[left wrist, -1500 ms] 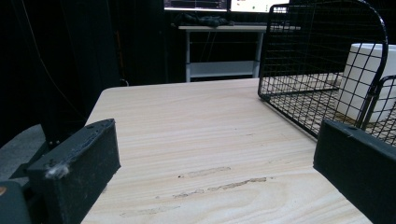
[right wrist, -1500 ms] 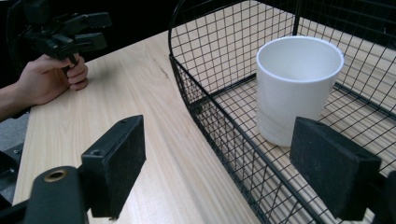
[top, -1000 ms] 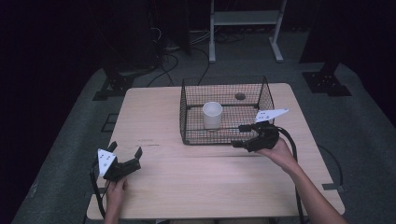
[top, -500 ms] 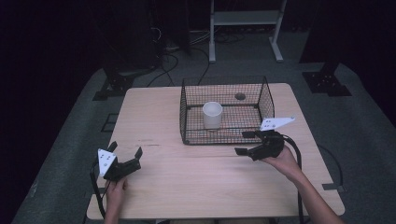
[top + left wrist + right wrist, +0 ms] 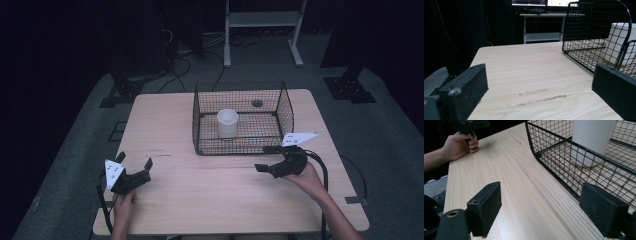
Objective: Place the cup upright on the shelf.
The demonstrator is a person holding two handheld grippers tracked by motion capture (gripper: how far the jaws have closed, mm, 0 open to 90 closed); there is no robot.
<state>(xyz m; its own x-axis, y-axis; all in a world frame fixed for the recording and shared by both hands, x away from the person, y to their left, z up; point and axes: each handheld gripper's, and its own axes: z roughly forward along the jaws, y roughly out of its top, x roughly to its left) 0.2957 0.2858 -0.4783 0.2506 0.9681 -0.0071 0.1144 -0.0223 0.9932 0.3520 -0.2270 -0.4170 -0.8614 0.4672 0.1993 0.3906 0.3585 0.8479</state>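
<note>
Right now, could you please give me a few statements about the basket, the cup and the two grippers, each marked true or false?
1. The white cup stands upright inside the wire basket. True.
2. The right gripper is shut on the cup. False: it is open, beside the basket's near wall.
3. The left gripper is open and holds nothing. True.
4. The basket lies tipped on its side. False: it sits upright on the wooden table.

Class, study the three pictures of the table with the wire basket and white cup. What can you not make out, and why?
- Inside of the white cup: too small in the high view; its top is cut off in the right gripper view.
- Small dark object in the wire basket: too small to identify.
- Room beyond the table: too dark.
</note>
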